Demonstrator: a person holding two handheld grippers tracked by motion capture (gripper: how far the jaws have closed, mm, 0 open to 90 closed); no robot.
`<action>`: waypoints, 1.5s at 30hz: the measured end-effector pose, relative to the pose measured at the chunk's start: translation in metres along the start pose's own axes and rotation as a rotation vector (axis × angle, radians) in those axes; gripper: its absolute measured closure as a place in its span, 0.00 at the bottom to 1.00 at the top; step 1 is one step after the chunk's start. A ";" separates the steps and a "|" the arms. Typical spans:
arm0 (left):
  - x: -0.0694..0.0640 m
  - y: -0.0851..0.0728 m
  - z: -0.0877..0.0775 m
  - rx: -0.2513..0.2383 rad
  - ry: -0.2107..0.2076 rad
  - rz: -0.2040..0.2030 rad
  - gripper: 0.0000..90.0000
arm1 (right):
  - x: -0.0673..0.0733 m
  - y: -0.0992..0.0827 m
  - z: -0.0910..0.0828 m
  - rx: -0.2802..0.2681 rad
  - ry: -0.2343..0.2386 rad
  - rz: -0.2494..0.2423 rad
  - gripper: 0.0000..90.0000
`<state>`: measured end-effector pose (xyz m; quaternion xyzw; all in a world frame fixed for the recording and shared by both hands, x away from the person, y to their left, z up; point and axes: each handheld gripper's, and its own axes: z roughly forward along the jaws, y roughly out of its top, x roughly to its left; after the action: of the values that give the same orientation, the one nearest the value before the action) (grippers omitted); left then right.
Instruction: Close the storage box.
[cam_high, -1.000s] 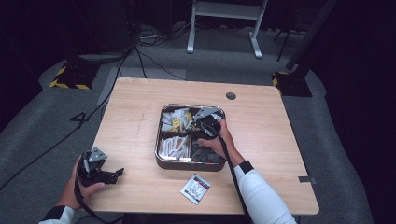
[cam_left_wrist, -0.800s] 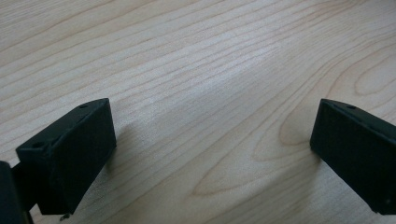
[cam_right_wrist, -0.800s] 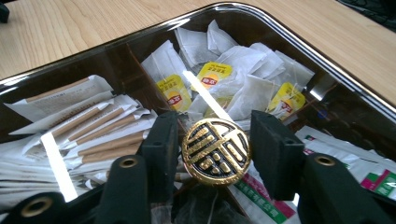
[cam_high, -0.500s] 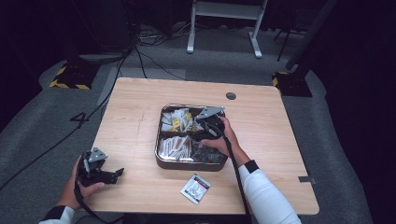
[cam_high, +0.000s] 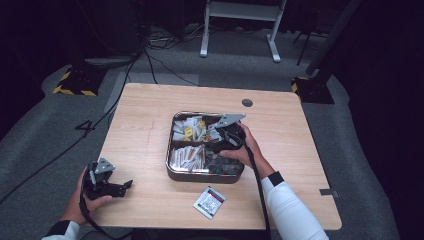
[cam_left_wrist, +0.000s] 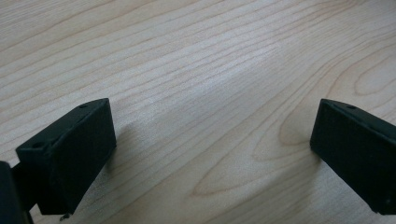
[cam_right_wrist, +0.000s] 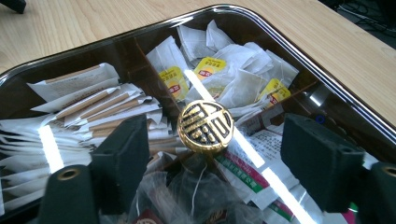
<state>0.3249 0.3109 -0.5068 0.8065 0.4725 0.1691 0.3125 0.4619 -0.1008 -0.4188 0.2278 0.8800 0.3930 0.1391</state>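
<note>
A square metal tray (cam_high: 205, 176) with compartments sits in the middle of the wooden table, under a clear lid with a round gold knob (cam_right_wrist: 205, 126). My right gripper (cam_right_wrist: 217, 140) is over the tray (cam_right_wrist: 327, 84). Its jaws have just been opening and now stand wide on either side of the knob without touching it. In the high view the right gripper (cam_high: 220, 142) sits at the tray's right half. My left gripper (cam_high: 122, 186) rests open on the table near the front left corner, with only bare wood between its jaws (cam_left_wrist: 212, 135).
Under the lid lie white tea bags with yellow tags (cam_right_wrist: 224, 74), paper stick packets (cam_right_wrist: 93, 107) and dark sachets. A small printed packet (cam_high: 209, 202) lies on the table in front of the tray. A cable hole (cam_high: 247, 103) is behind the tray.
The right hand has edged slightly to the right over the tray. The left hand and its gripper lie as before.
</note>
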 end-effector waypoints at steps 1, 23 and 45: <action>0.000 0.000 0.000 0.000 -0.001 -0.003 0.01 | -0.001 -0.001 -0.002 0.004 0.000 -0.002 0.25; 0.000 0.000 0.000 0.000 0.000 -0.004 0.01 | -0.004 -0.004 -0.028 0.045 -0.030 -0.045 0.24; 0.000 0.000 0.000 0.000 0.001 -0.001 0.01 | -0.015 -0.030 -0.068 0.078 -0.076 -0.045 0.25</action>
<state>0.3249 0.3108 -0.5068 0.8062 0.4731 0.1694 0.3123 0.4376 -0.1685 -0.3961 0.2280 0.8937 0.3460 0.1723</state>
